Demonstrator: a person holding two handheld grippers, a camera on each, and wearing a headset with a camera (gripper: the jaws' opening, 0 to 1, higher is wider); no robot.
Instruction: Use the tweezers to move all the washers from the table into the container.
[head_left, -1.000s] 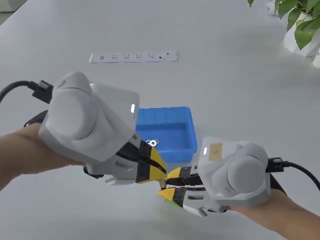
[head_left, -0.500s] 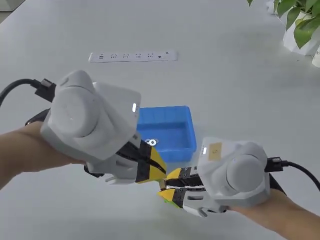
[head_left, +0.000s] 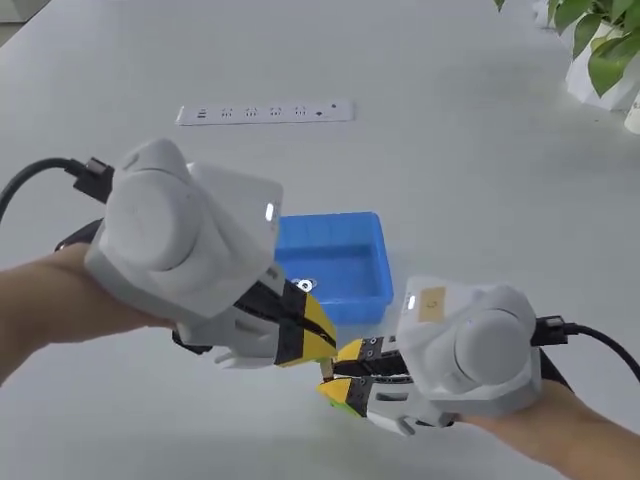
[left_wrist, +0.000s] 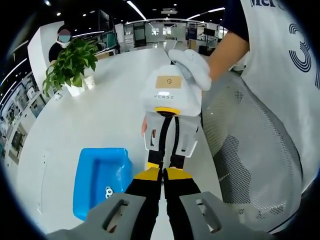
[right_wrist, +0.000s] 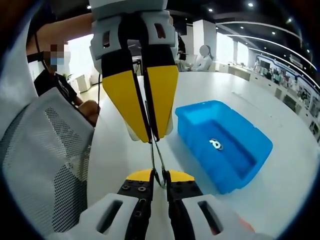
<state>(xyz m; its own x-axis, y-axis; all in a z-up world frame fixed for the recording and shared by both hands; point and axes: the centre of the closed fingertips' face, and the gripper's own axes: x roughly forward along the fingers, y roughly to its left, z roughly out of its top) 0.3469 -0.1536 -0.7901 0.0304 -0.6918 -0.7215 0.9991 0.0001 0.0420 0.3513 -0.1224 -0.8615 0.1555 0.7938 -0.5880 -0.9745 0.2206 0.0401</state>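
Reads as handover: left gripper (right_wrist: 149, 136) and right gripper (right_wrist: 159, 178) nose to nose, both clamped on tweezers (right_wrist: 155, 156), long axis running straight between them. Washers (right_wrist: 216, 144) lying inside blue container (right_wrist: 248, 161), just beside joined tips, rightward in right gripper view

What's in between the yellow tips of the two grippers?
Thin metal tweezers. In the right gripper view they run from the left gripper at the top down to the right gripper, and both seem to pinch them.
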